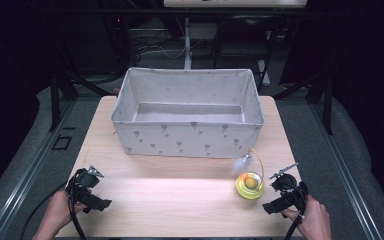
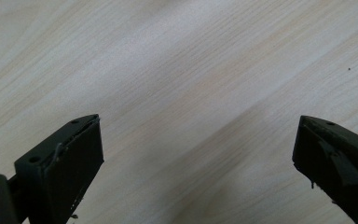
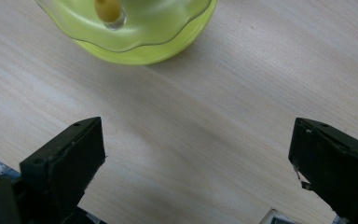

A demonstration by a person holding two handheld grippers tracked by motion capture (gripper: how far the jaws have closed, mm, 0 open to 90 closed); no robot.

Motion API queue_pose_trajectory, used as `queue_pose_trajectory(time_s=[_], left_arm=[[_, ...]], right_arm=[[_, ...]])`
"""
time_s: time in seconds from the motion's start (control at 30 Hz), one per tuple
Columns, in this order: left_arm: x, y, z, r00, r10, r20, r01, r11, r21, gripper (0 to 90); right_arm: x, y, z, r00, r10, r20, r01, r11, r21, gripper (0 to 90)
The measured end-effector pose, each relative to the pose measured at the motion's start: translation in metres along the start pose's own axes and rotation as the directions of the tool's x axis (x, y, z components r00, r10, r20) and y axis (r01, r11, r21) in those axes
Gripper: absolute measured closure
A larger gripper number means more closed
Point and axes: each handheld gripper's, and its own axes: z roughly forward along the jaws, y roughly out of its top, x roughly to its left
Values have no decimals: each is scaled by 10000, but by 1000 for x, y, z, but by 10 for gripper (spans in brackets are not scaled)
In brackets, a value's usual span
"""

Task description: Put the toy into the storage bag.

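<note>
A yellow-green round toy (image 1: 250, 185) with an orange ball in its middle, a curved wire and a pale feather stands on the wooden table (image 1: 180, 185), right of centre near the front. In the right gripper view the toy's wavy translucent base (image 3: 135, 32) lies just ahead of the jaws. My right gripper (image 1: 279, 199) is open, a little to the right of the toy, touching nothing. My left gripper (image 1: 94, 196) is open at the front left, over bare wood (image 2: 191, 93), with nothing between its jaws.
A large grey fabric bin (image 1: 187, 112) with small printed marks stands open at the back middle of the table; its inside looks bare. Dark floor, metal frame legs and cables lie beyond the table's edges.
</note>
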Motion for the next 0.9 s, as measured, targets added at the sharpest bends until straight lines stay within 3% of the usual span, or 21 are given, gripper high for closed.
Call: queue_pose_trajectory(time_s=[0.43, 0.57, 0.8, 0.9], left_arm=[[-2, 0, 1, 10000, 33, 43, -33, 10000, 71, 19], [-3, 1, 2, 10000, 25, 79, -26, 10000, 77, 19], [-3, 0, 2, 10000, -21, 24, 21, 9999, 124, 19], [-3, 1, 2, 10000, -19, 32, 18, 9999, 125, 19]], right_arm=[[8, 4, -8, 9990, -435, 107, 432, 9986, 307, 13], [13, 7, -22, 9992, -376, -136, 375, 9993, -82, 0], [23, 18, -35, 9953, -960, -155, 959, 9954, -91, 0], [24, 21, -43, 9941, -1032, -320, 1021, 9941, -355, 0]])
